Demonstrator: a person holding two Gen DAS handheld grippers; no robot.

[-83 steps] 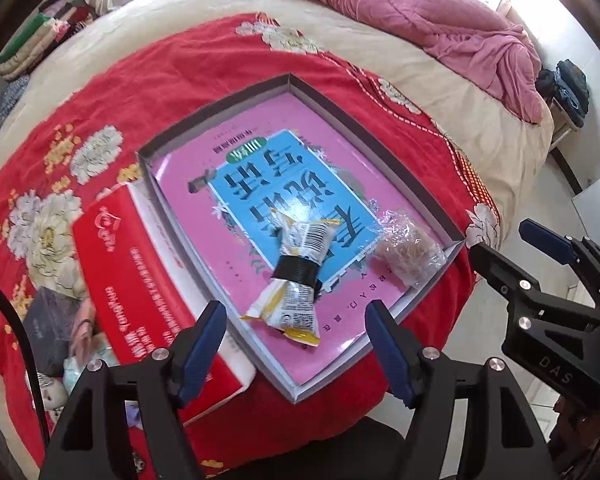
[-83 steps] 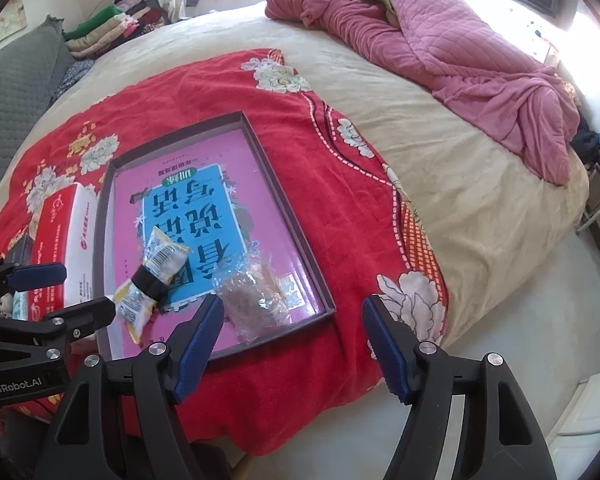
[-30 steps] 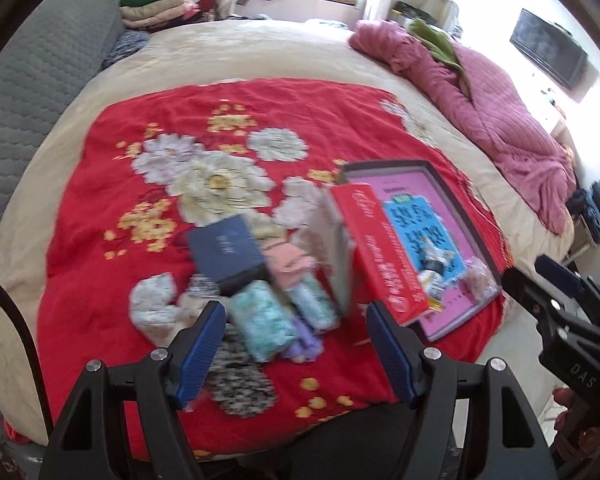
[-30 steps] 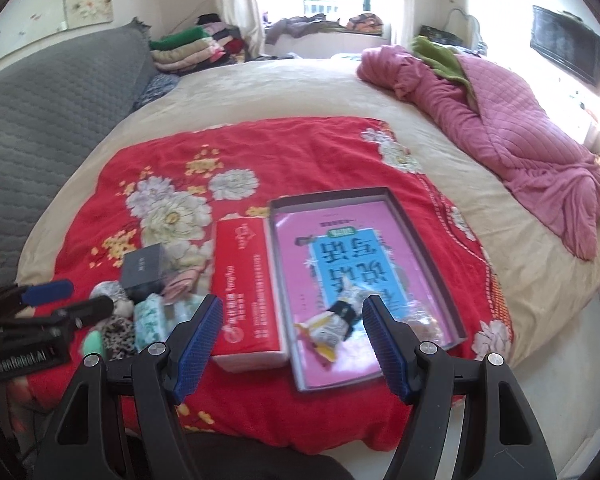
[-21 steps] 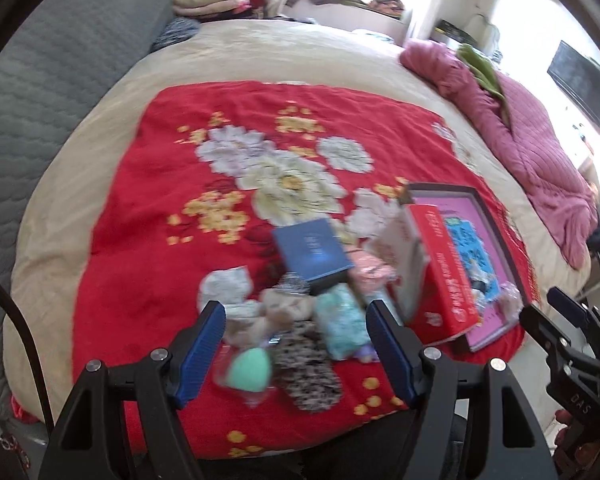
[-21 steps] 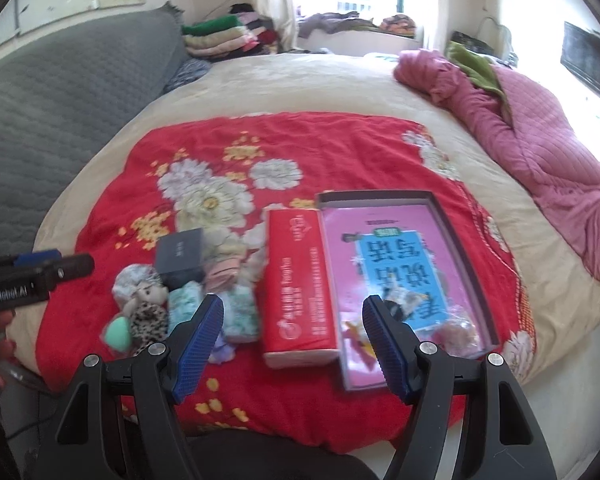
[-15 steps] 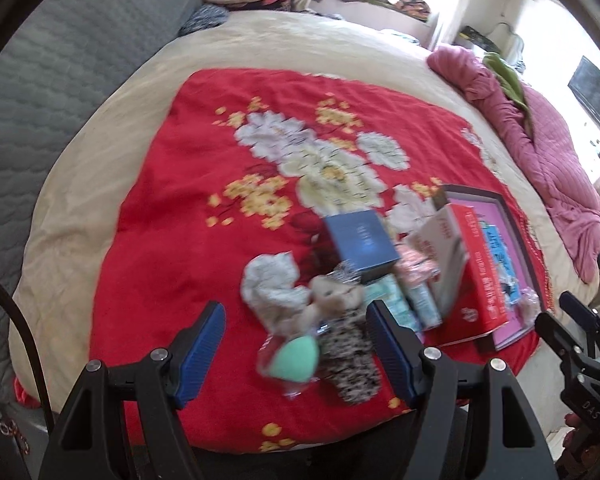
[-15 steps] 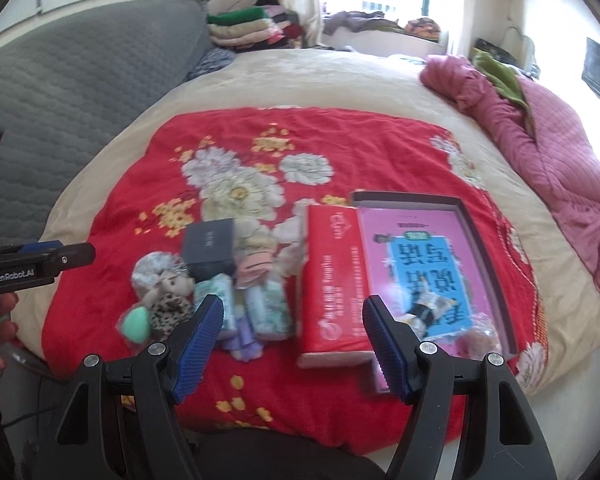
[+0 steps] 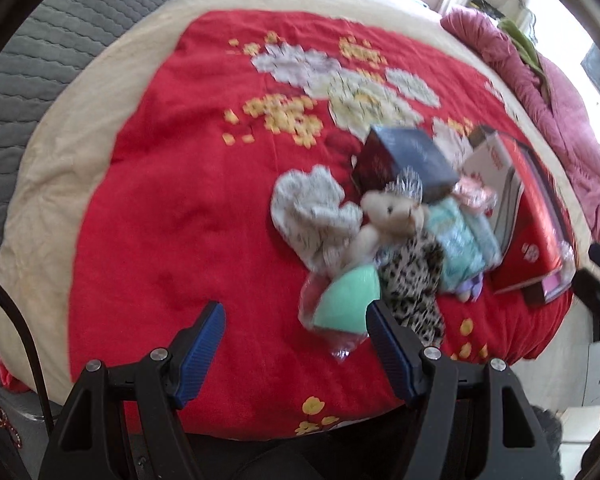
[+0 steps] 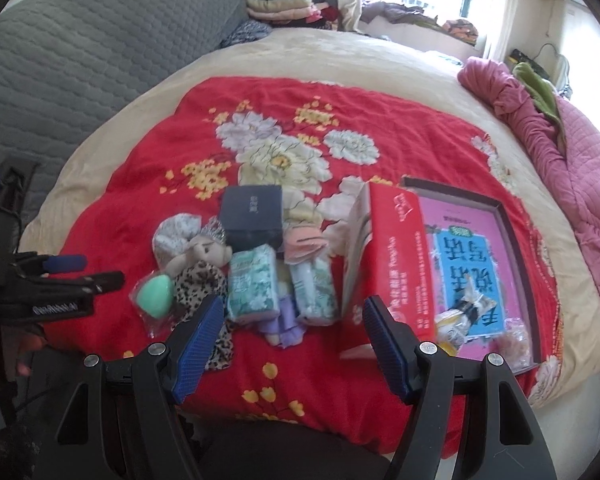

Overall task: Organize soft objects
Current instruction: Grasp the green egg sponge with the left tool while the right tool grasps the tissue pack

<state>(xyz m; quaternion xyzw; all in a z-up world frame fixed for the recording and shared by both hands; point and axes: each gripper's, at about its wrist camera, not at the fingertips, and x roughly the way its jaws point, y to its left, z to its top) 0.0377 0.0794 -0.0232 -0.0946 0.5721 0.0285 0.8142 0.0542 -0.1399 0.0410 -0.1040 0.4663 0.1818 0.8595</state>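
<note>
A pile of soft things lies on the red flowered blanket: a green sponge in clear wrap, a doll in leopard print, a grey fluffy cloth, two teal tissue packs and a pink cloth. My left gripper is open and empty, near the sponge. My right gripper is open and empty above the tissue packs.
A dark blue box sits behind the pile. A red carton stands to its right, beside a shallow tray holding a pink book and snack packets. A pink quilt lies at the right. A grey headboard stands at the left.
Both grippers have swung left from the tray toward the pile of soft things. The left gripper has come lower and closer to the green sponge. Both stay open.
</note>
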